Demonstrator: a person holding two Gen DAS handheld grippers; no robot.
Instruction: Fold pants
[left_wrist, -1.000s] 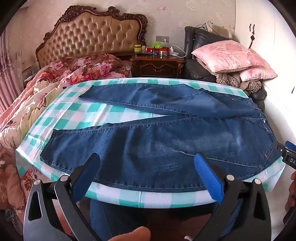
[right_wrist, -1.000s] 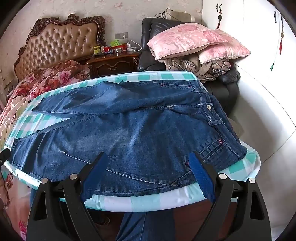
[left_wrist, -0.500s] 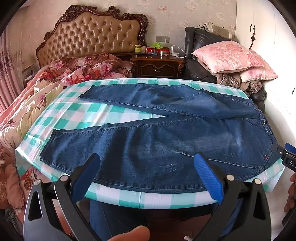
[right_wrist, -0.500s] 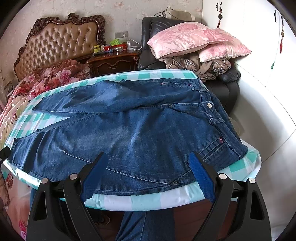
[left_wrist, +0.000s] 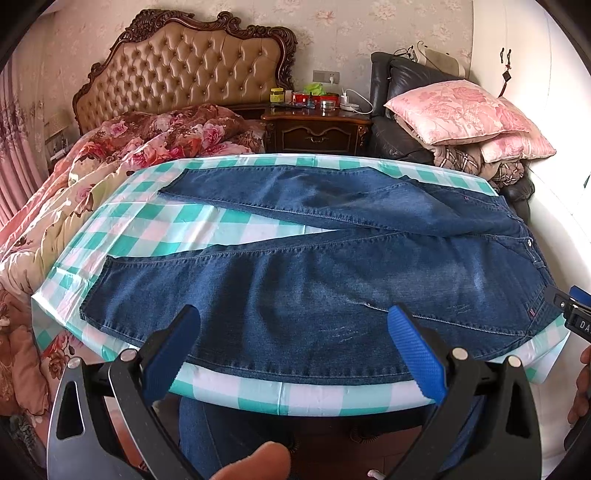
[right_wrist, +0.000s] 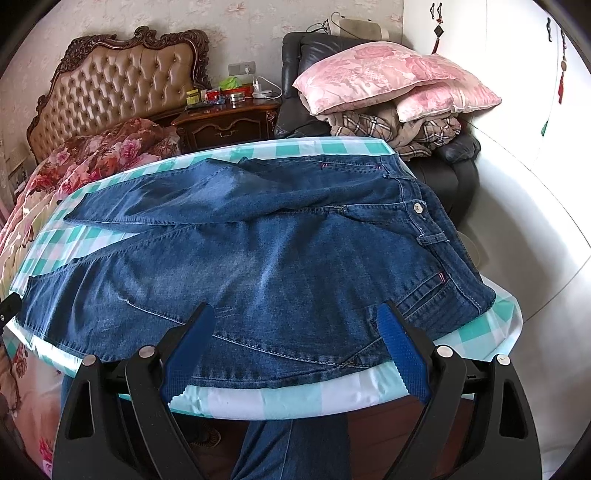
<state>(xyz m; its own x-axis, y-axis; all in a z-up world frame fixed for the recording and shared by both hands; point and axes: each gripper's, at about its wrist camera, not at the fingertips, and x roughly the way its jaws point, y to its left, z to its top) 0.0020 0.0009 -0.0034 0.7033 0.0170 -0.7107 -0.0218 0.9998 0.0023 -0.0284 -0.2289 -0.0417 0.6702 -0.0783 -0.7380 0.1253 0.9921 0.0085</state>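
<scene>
A pair of blue jeans (left_wrist: 332, 280) lies spread flat on a table with a green-and-white check cloth (left_wrist: 147, 229), waistband to the right, the two legs splayed apart toward the left. In the right wrist view the same jeans (right_wrist: 280, 258) show the waist button near the right edge. My left gripper (left_wrist: 293, 325) hovers open over the near hem of the front leg, nothing between its blue pads. My right gripper (right_wrist: 295, 321) stands open above the hip and pocket area, also empty. The tip of the right gripper (left_wrist: 576, 310) shows at the far right in the left wrist view.
A bed with a floral quilt (left_wrist: 122, 147) and tufted headboard stands to the left. Behind the table are a dark nightstand (left_wrist: 317, 129) with small items and a black armchair (right_wrist: 458, 162) piled with pink pillows and plaid blankets. A white wall runs along the right.
</scene>
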